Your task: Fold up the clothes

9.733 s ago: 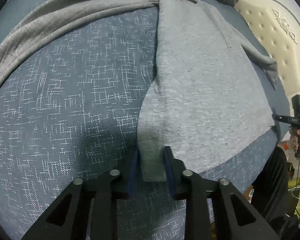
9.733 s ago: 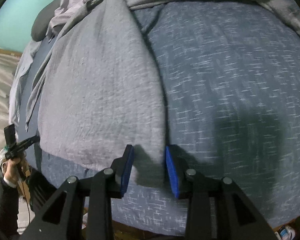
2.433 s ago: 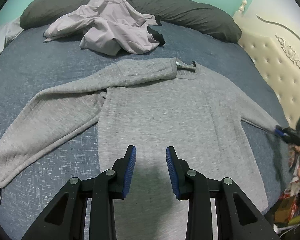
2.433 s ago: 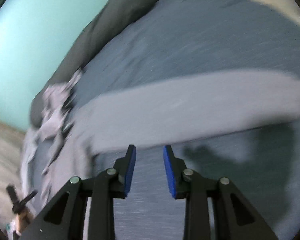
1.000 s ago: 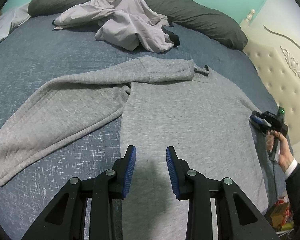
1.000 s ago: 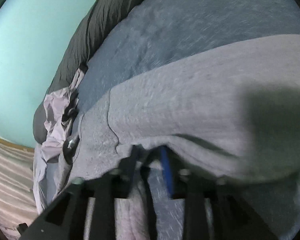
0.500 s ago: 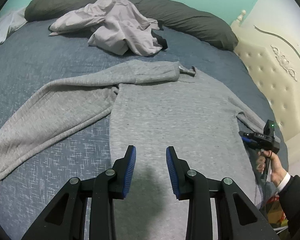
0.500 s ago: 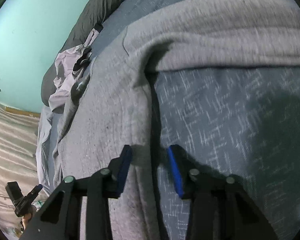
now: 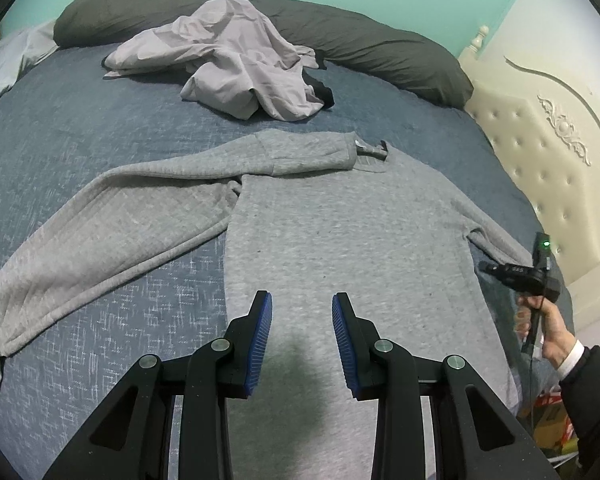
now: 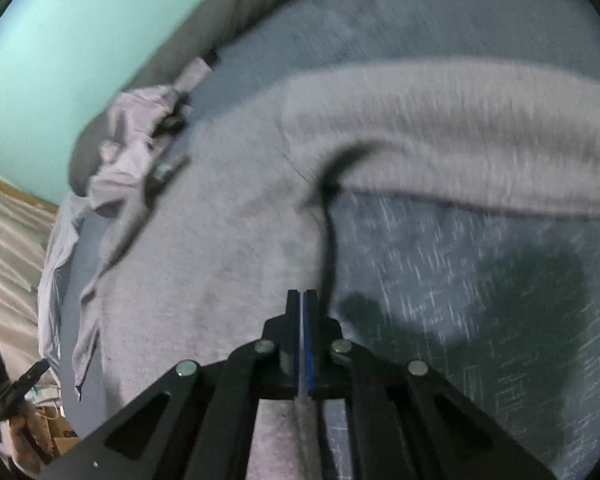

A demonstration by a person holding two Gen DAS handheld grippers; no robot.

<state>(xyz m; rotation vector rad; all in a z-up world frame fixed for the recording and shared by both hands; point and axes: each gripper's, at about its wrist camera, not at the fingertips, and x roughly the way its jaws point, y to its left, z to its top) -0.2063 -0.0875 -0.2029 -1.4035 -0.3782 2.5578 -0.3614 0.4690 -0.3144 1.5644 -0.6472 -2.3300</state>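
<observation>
A grey sweatshirt lies flat on the blue bed, one long sleeve spread out to the left. My left gripper is open and empty, hovering over the sweatshirt's lower body. In the right wrist view my right gripper is shut on the side edge of the sweatshirt, below where the sleeve joins. The picture there is blurred. The right gripper also shows at the right edge of the left wrist view.
A crumpled pale lilac garment lies at the far side of the bed, in front of a long dark pillow. A cream tufted headboard stands on the right. Boxes sit on the floor beyond the bed edge.
My right gripper's jaws have closed on the sweatshirt's side edge; half a second ago they stood open around it. My left gripper has stayed open above the body, shifting only slightly.
</observation>
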